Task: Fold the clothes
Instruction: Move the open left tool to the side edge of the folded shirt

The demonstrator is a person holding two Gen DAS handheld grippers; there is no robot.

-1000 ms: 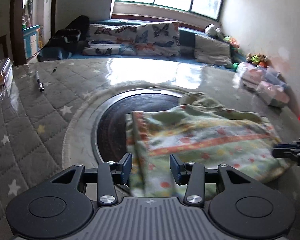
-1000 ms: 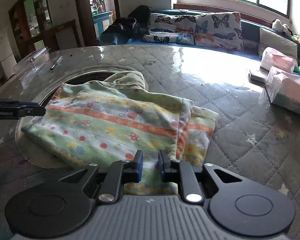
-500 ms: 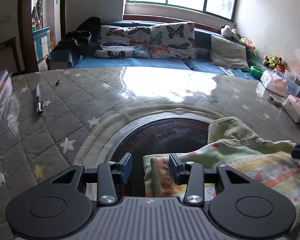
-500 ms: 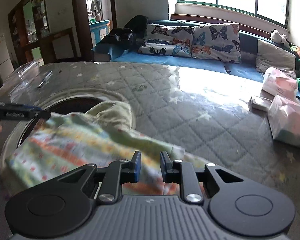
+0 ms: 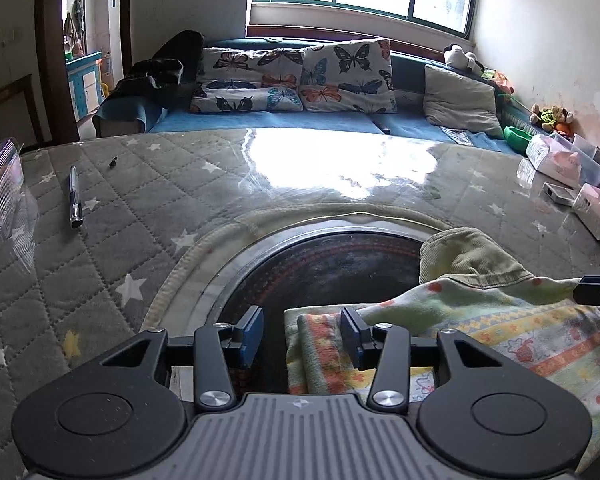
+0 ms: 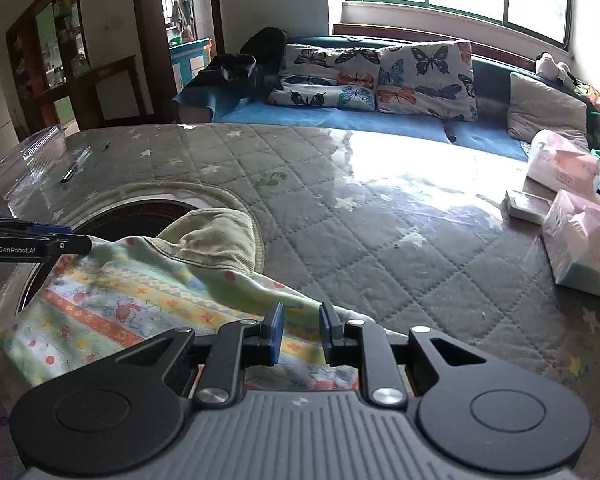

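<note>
The patterned garment [image 6: 140, 308] lies partly folded on the table [image 6: 380, 240]; left gripper [image 5: 302, 336] opening, right gripper [image 6: 300, 332] narrowly parted, seemingly gripping nothing.

Both grippers drew back from the dark round inset [image 5: 324, 264], and the folded patterned garment [image 5: 500, 340] came with them toward its near rim.

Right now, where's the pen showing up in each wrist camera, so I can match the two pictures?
Left wrist view: the pen lies at the left, on the grey quilted table cover, pointing roughly away from the camera.
Right wrist view: the pen lies at the far upper left, small and slanted.
Shared landmark: the butterfly-print cushions on the blue sofa behind the table.
</note>
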